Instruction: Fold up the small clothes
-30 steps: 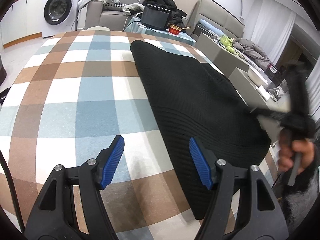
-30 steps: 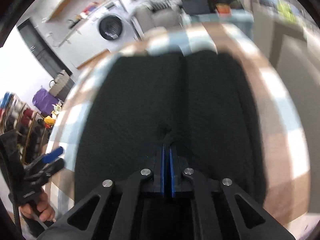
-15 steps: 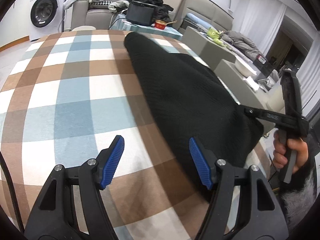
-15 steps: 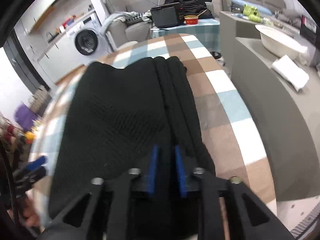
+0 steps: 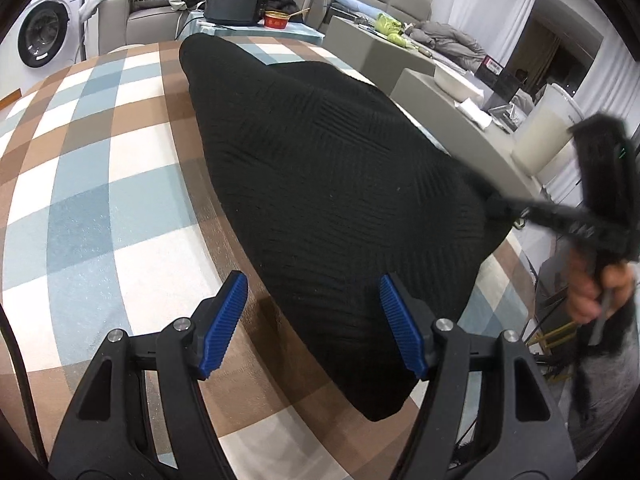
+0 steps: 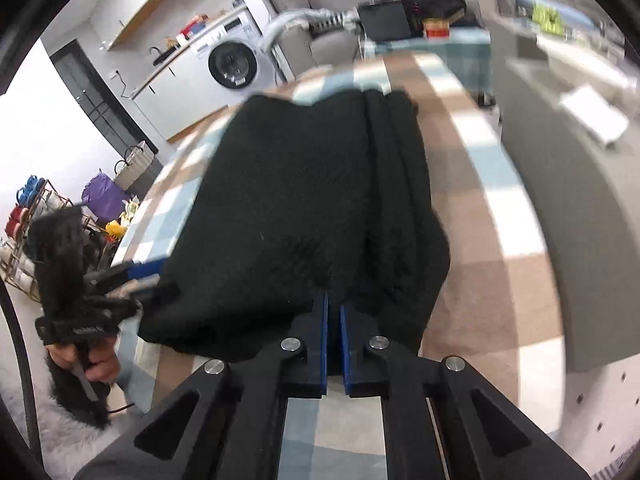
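We judge the folding barely begun: the black knit garment (image 5: 340, 184) lies long on the checked tabletop (image 5: 100, 184), our right tongs (image 6: 334, 312) pinching its near edge while our left tongs (image 5: 314, 322) gape wide beside its near corner.

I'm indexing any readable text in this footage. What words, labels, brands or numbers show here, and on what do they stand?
None can be read for certain.
White washing machine: a label on its panel and a sticker on its door, too small.
Red round tin: markings, too small.
Dark box with a red and white label: too small.
Black handheld gripper: white lettering, blurred.
Black knitted garment: no text visible.
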The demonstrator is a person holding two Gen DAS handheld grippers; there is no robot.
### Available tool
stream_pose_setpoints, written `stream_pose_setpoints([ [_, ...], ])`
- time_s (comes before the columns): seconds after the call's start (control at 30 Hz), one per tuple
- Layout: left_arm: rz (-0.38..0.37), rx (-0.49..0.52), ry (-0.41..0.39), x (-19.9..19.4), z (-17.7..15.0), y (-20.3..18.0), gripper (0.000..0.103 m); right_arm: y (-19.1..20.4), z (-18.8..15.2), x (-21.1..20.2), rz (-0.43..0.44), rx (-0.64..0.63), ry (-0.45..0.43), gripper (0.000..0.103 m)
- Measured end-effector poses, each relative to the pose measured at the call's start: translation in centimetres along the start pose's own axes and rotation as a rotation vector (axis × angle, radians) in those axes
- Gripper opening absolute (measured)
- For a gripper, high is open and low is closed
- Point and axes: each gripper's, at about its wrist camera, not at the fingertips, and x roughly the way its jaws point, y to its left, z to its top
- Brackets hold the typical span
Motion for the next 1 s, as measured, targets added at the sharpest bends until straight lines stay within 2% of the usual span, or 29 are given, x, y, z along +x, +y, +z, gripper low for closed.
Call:
stream_pose_setpoints([
  [0.07, 0.011, 0.014, 0.009, 0.2, -0.2, -0.2, 0.069, 0.2, 0.4, -1.4, 0.017, 0.009, -0.017, 0.004],
  [0.1, 0.016, 0.021, 0.016, 0.3, -0.3, -0.2, 0.070, 0.2, 0.4, -1.6, -0.005, 0.002, -0.008, 0.004],
  [0.2, 0.048, 0.061, 0.048, 1.1, -0.6, -0.3, 0.074, -0.6, -0.4, 0.5, -0.117, 0.006, 0.102, 0.004],
  [0.27, 0.056, 0.061, 0.054, 1.1, -0.9, -0.3, 0.074, -1.2, -0.8, 1.4, -0.119, 0.038, 0.132, 0.004],
  [0.3, 0.054, 0.056, 0.052, 0.9, -0.9, -0.3, 0.074, -1.1, -0.7, 1.1, -0.111, 0.034, 0.110, 0.005],
  [0.4, 0.032, 0.047, 0.044, 0.0, -0.8, -0.3, 0.074, -1.6, -0.9, -0.3, -0.032, 0.055, 0.047, 0.025],
  [0.43, 0.020, 0.046, 0.036, -0.3, -0.8, -0.4, 0.074, -1.9, -1.1, -0.8, -0.010, 0.061, 0.022, 0.035],
  [0.47, 0.009, 0.046, 0.035, -0.5, -0.8, -0.4, 0.074, -2.2, -1.4, -1.3, 0.006, 0.066, 0.002, 0.037],
  [0.57, -0.012, 0.043, 0.043, -1.1, -1.2, -0.6, 0.074, -2.8, -2.4, -2.2, 0.011, 0.071, -0.015, 0.037],
  [0.73, -0.120, -0.025, 0.086, -1.0, -2.3, -0.1, 0.074, -2.6, -3.5, -1.0, 0.012, 0.062, -0.006, 0.037],
  [0.8, -0.176, -0.068, 0.113, -0.6, -2.6, 0.2, 0.070, -2.5, -3.8, -0.5, 0.014, 0.074, 0.001, 0.037],
  [0.83, -0.198, -0.082, 0.119, -0.4, -2.7, 0.3, 0.063, -2.6, -3.8, -0.2, 0.019, 0.086, 0.004, 0.037],
  [0.9, -0.217, -0.093, 0.120, -0.3, -2.8, 0.3, 0.058, -2.6, -3.8, -0.1, 0.025, 0.110, 0.007, 0.037],
  [0.93, -0.218, -0.092, 0.119, -0.3, -2.9, 0.3, 0.048, -2.6, -3.8, -0.3, 0.030, 0.113, -0.003, 0.038],
  [1.0, -0.206, -0.095, 0.112, -0.2, -2.9, 0.4, 0.034, -2.7, -3.9, -0.8, 0.050, 0.132, -0.020, 0.039],
])
